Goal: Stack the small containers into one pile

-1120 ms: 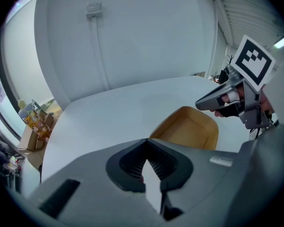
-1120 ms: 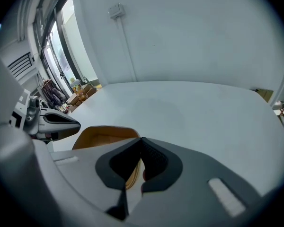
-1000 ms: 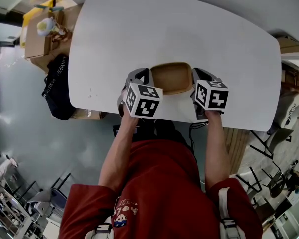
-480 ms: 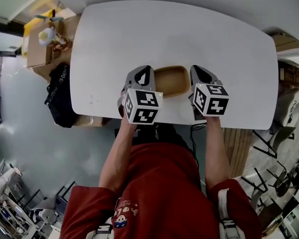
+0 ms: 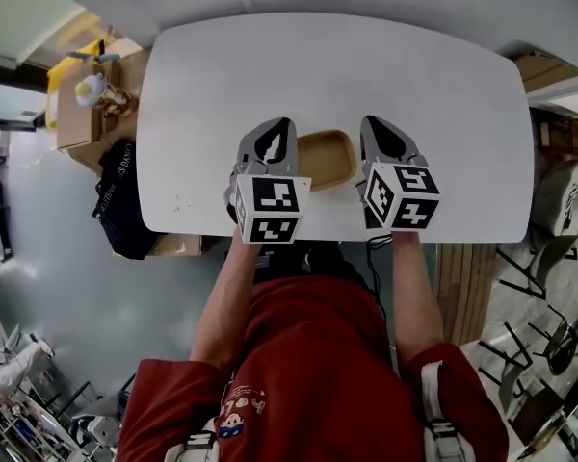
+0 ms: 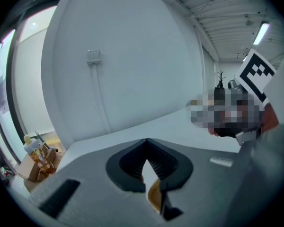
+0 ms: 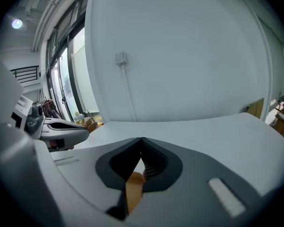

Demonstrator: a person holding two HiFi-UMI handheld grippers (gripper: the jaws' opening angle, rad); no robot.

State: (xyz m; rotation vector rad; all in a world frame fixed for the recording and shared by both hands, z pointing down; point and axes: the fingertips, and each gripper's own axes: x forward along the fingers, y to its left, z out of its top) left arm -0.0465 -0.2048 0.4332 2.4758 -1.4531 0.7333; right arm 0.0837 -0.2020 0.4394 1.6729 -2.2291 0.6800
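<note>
A shallow tan container (image 5: 326, 159) sits on the white table (image 5: 414, 75) near its front edge; I cannot tell whether others are nested inside it. My left gripper (image 5: 278, 125) hovers over the container's left end and my right gripper (image 5: 374, 123) over its right end. Both are shut with nothing between the jaws. In the left gripper view the left gripper (image 6: 146, 148) has its jaws meeting, and a sliver of the tan container (image 6: 154, 196) shows below them. The right gripper (image 7: 142, 145) is the same in the right gripper view, with the container (image 7: 132, 193) beneath.
Cardboard boxes with a toy (image 5: 82, 89) and a black bag (image 5: 123, 200) lie on the floor left of the table. Chairs (image 5: 564, 210) stand to the right. The person's body is against the table's front edge.
Both grippers have lifted off the table and tipped up toward level, still shut and empty. The container has stayed on the table. The head camera has pulled back, so the table looks smaller.
</note>
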